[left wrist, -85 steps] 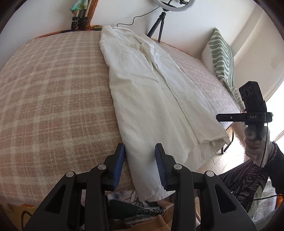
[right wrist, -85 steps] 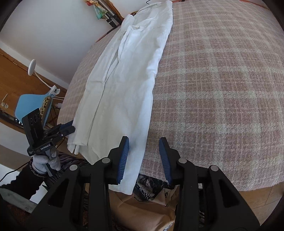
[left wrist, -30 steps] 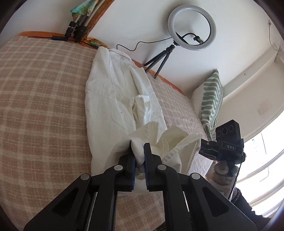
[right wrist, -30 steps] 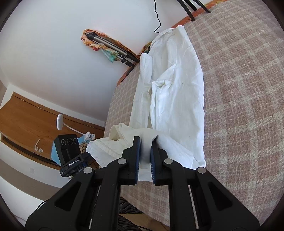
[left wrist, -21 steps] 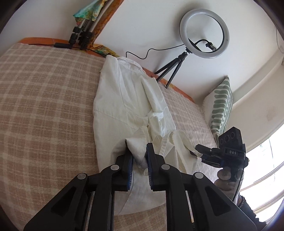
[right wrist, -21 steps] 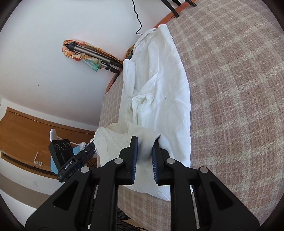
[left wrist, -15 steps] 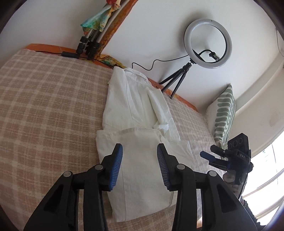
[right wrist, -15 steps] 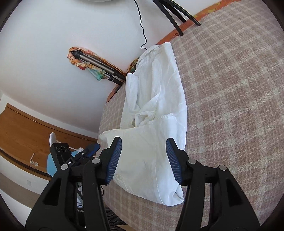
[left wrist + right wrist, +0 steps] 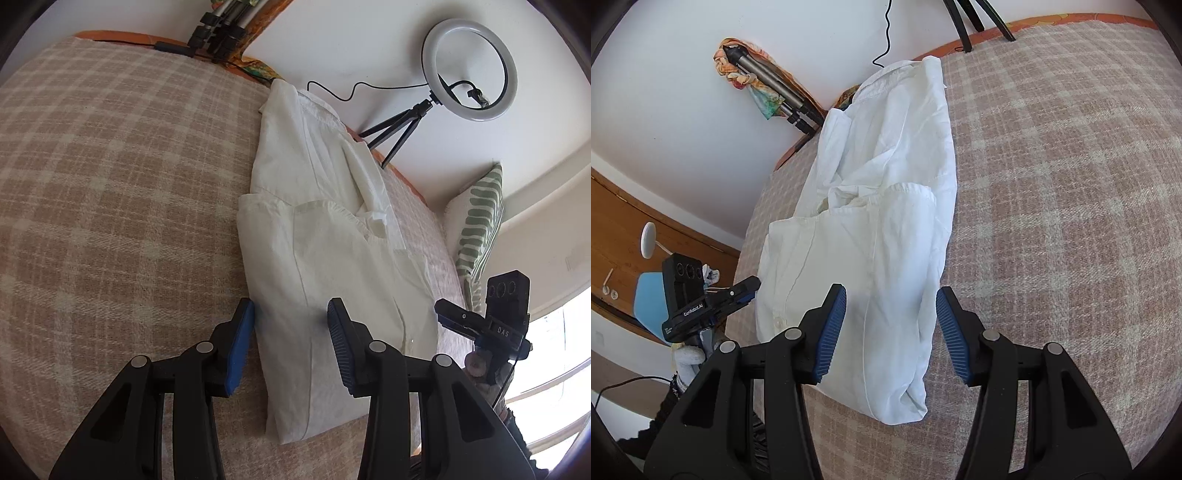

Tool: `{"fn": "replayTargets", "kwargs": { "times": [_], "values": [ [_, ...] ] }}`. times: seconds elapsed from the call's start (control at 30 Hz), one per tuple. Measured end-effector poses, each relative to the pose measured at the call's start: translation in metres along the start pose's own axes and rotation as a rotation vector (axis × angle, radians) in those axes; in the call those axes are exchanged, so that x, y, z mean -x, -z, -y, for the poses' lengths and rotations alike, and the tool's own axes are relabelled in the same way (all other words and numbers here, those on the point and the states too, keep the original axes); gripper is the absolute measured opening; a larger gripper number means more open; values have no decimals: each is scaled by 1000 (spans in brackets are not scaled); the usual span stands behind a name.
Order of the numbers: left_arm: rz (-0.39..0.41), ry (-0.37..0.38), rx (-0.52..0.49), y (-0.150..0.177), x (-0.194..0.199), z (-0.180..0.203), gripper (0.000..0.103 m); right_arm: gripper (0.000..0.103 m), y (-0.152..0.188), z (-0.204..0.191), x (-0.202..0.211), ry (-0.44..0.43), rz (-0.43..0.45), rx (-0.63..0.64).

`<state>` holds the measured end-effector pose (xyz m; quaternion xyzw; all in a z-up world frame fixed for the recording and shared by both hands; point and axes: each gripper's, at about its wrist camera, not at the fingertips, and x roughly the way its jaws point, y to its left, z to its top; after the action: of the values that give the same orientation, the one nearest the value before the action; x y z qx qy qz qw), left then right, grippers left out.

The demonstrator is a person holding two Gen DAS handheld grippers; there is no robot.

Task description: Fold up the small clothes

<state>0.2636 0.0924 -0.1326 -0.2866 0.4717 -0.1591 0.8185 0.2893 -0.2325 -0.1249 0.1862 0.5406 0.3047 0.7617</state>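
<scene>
A white shirt [image 9: 332, 258] lies on the plaid bed cover [image 9: 110, 184], its lower half folded up over its upper half; the collar end points to the wall. It also shows in the right wrist view [image 9: 871, 236]. My left gripper [image 9: 291, 341] is open and empty, hovering over the near left edge of the fold. My right gripper [image 9: 891, 328] is open and empty over the near right part of the fold. Each gripper shows in the other's view, the right gripper [image 9: 480, 325] and the left gripper [image 9: 713, 299].
A ring light on a tripod [image 9: 469, 70] stands by the wall behind the bed. A green-patterned pillow [image 9: 476, 225] lies at the bed's right side. Folded tripods with a colourful cloth [image 9: 764, 85] lean on the wall. A blue chair [image 9: 646, 299] stands at the left.
Both grippers carried the shirt's bottom hem up over the shirt, let go and opened. The lower half now lies folded on the upper half. Both grippers have drawn back slightly.
</scene>
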Motion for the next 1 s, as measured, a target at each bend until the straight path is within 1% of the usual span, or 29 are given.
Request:
{"fn": "replayTargets", "kwargs": {
  "times": [0.03,0.07,0.1,0.13,0.17,0.2,0.27,0.33,0.37,0.4,0.43,0.47,0.5,0.57,0.67,0.73,0.8,0.83,0.9,0.93,1.0],
  "values": [
    [7,3,-18,0,-1,3,37,55,0,-3,-2,4,-1,12],
    [10,-4,-28,0,-2,5,36,52,0,-5,-3,9,-4,24],
    [13,-4,-31,0,-3,5,31,49,0,-7,-5,12,-5,32],
    [9,6,-27,-1,-4,3,24,46,-1,-8,-7,16,-8,38],
    [9,8,-21,-1,-5,2,14,37,-1,-8,-8,23,-7,43],
    [10,12,-20,-1,-4,1,13,27,-1,-8,-9,24,-8,45],
    [20,34,-23,-1,1,2,10,20,-2,-8,-8,16,-6,44],
    [31,59,-38,-1,6,5,9,17,-1,-9,-4,5,3,44],
    [31,91,-34,-2,8,6,8,14,0,-10,-1,-2,10,43],
    [33,166,-10,-2,10,4,7,13,1,-10,3,-13,17,42],
    [30,271,29,-4,11,1,7,13,1,-12,6,-32,26,49],
    [14,335,54,-7,8,-2,7,13,1,-14,10,-57,34,62],
    [1,358,61,-9,5,-5,7,13,1,-14,12,-69,42,76],
    [1,295,58,-13,-2,-11,7,13,-1,-11,12,-61,51,69],
    [-11,274,100,-16,-13,-25,7,13,-7,5,-2,-48,34,18],
    [-19,232,84,-17,-17,-27,7,13,-11,8,-13,-18,16,23],
    [-21,189,48,-16,-19,-24,7,20,-16,11,-20,17,3,10],
    [-24,167,34,-16,-19,-22,9,20,-19,12,-20,35,9,6],
    [-23,115,14,-17,-19,-17,17,30,-24,13,-16,57,25,0],
    [-13,99,6,-17,-16,-16,17,31,-25,13,-12,73,44,1],
    [14,96,-5,-19,-10,-14,17,31,-27,12,-4,68,74,-1]
  ]
}}
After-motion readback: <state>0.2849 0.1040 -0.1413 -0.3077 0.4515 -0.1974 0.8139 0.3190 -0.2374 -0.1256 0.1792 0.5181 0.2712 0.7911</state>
